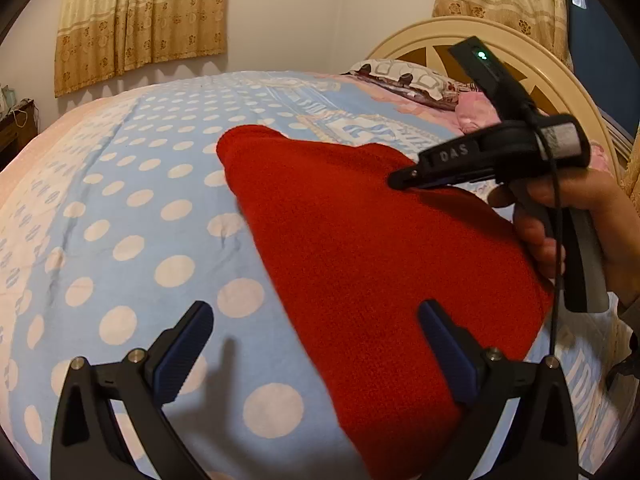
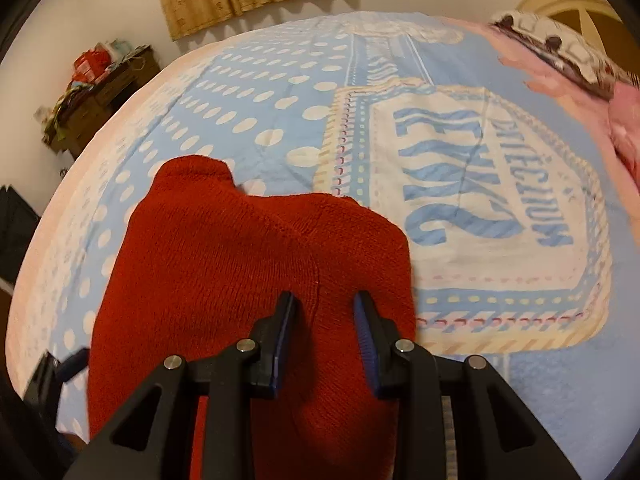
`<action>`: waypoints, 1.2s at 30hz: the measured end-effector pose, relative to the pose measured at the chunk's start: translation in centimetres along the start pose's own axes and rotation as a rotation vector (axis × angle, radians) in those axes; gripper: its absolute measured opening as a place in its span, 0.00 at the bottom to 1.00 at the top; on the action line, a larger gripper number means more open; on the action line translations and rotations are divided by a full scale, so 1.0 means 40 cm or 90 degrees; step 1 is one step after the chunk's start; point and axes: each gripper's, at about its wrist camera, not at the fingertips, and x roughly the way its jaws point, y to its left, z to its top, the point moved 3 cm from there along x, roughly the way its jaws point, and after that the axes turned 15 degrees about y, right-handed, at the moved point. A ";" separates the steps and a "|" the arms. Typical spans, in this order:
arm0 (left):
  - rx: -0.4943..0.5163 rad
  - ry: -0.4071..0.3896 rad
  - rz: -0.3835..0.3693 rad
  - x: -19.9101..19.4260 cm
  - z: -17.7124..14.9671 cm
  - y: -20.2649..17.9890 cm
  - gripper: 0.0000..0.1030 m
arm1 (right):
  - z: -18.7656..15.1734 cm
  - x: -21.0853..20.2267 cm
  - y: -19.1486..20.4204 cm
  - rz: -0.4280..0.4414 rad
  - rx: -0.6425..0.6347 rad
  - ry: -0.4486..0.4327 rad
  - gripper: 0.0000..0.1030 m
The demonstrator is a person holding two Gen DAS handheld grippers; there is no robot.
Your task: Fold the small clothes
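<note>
Left wrist view: the left gripper (image 1: 316, 344) hangs with its jaws spread wide and nothing between them, one finger over the dotted sheet (image 1: 132, 208), the other over the near edge of the red knit (image 1: 360, 248). That straddle suggests it is lining up on the knit's edge for a pinch. The knit lies flat on the bed, running from the near edge toward the headboard (image 1: 460, 36), narrowing to a rounded end. The right gripper (image 1: 404, 179) is seen side-on, its tips low over the far part of the knit, held by a hand (image 1: 576, 212); from here I cannot tell its jaw gap.

Right wrist view: the right gripper (image 2: 325, 312) shows a moderate gap between its fingers, with the knit (image 2: 224, 248) lying flat beneath and no fold caught between the pads, so it looks open and empty. Placed over the middle of the knit, near a seam, it is probably set to pin or lift for a fold. The knit sits beside the lettered panel (image 2: 480, 200) of the sheet.
</note>
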 end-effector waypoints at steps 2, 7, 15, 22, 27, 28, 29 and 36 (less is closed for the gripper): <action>-0.004 -0.010 0.006 -0.008 -0.002 0.003 1.00 | -0.010 -0.013 -0.020 0.025 0.010 -0.007 0.31; -0.012 -0.007 0.012 -0.017 -0.005 0.003 1.00 | -0.016 0.010 -0.010 -0.009 -0.029 -0.010 0.33; -0.031 0.008 -0.008 -0.012 -0.002 0.023 1.00 | -0.011 -0.059 -0.102 0.081 0.051 -0.071 0.55; -0.044 0.026 -0.047 0.010 0.001 0.030 1.00 | -0.027 0.012 -0.169 0.128 0.102 -0.040 0.55; -0.058 0.045 -0.078 0.024 0.005 0.036 1.00 | -0.020 0.046 -0.166 0.164 0.114 -0.040 0.55; -0.059 0.048 -0.081 0.026 0.005 0.034 1.00 | -0.015 0.050 -0.166 0.169 0.114 -0.042 0.55; -0.059 0.051 -0.084 0.029 0.006 0.033 1.00 | -0.013 0.051 -0.166 0.173 0.114 -0.042 0.55; -0.065 0.065 -0.107 0.039 0.007 0.028 1.00 | 0.005 0.066 -0.173 0.221 0.111 -0.054 0.55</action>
